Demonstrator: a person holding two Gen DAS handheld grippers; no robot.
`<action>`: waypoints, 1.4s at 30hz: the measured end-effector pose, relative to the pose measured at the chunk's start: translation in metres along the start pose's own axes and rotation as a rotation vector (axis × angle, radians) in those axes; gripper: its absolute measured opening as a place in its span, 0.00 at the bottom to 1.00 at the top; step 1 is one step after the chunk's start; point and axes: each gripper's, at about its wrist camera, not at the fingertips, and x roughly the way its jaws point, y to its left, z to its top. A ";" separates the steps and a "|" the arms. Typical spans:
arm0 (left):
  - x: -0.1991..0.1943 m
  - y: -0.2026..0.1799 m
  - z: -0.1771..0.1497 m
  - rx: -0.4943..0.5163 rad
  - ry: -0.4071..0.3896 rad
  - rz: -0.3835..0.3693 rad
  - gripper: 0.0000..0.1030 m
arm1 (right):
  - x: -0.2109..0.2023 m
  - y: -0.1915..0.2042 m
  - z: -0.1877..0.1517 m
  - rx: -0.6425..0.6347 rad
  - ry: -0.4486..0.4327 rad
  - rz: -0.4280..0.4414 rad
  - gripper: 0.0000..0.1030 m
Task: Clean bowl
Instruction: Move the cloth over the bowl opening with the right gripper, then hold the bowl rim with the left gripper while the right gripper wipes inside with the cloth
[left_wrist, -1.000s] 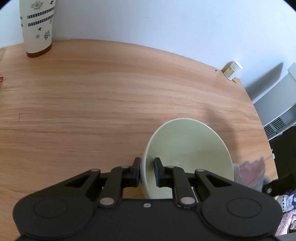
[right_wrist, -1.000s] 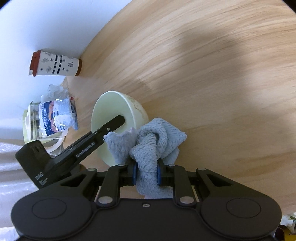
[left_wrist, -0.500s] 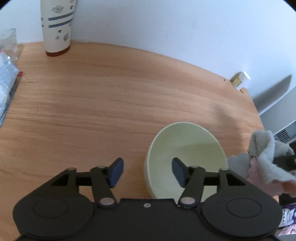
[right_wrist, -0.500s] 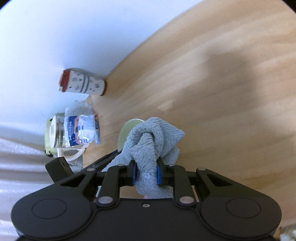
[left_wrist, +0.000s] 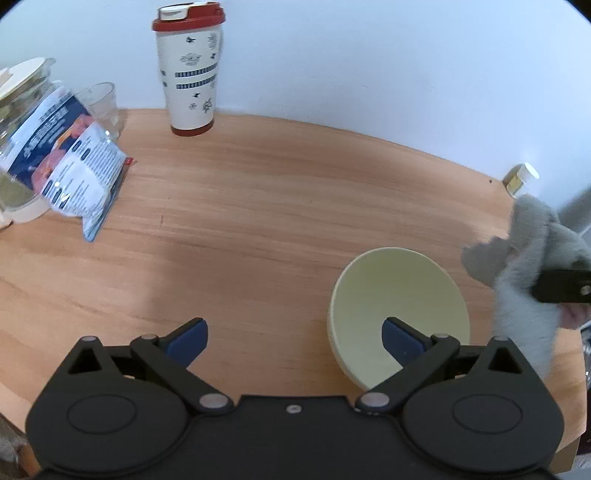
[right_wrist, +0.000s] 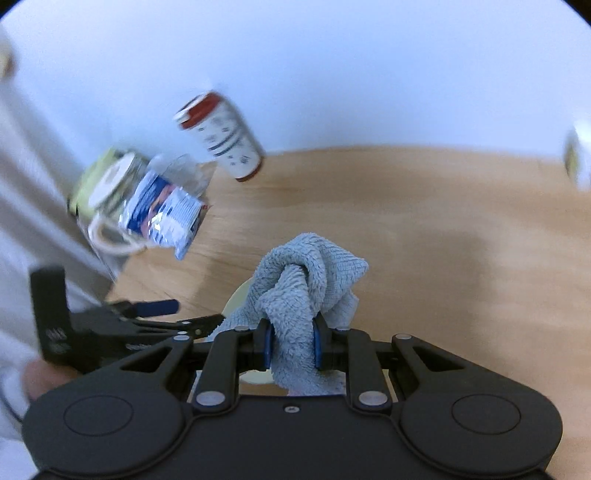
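At the bottom of the frame the left gripper (left_wrist: 293, 338) had just been opening, jaws wide, nothing pinched. The pale green ceramic bowl (left_wrist: 399, 295) stood empty, lower right, on the wooden table (left_wrist: 258, 221). The right gripper (right_wrist: 291, 345) pinched a grey terry cloth (right_wrist: 306, 280). Wiping looked finished; next, probably setting the cloth down. Farther back stood a lidded white patterned tumbler (left_wrist: 190, 74).

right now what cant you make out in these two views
- Pale green bowl, right wrist view: nearly all hidden behind the grey terry cloth.
- Bowl's near inside, left wrist view: covered by the left gripper.
- Printed foil packet, right wrist view: text motion-blurred.
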 end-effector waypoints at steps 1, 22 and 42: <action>-0.001 0.000 -0.001 -0.009 -0.005 0.002 1.00 | 0.002 0.007 0.001 -0.053 -0.007 -0.017 0.23; 0.031 0.054 0.019 0.010 0.054 -0.183 0.99 | 0.094 0.070 -0.016 -0.421 0.215 -0.179 0.25; 0.060 0.057 0.048 0.188 0.150 -0.559 0.46 | 0.103 0.084 -0.006 -0.229 0.174 -0.205 0.24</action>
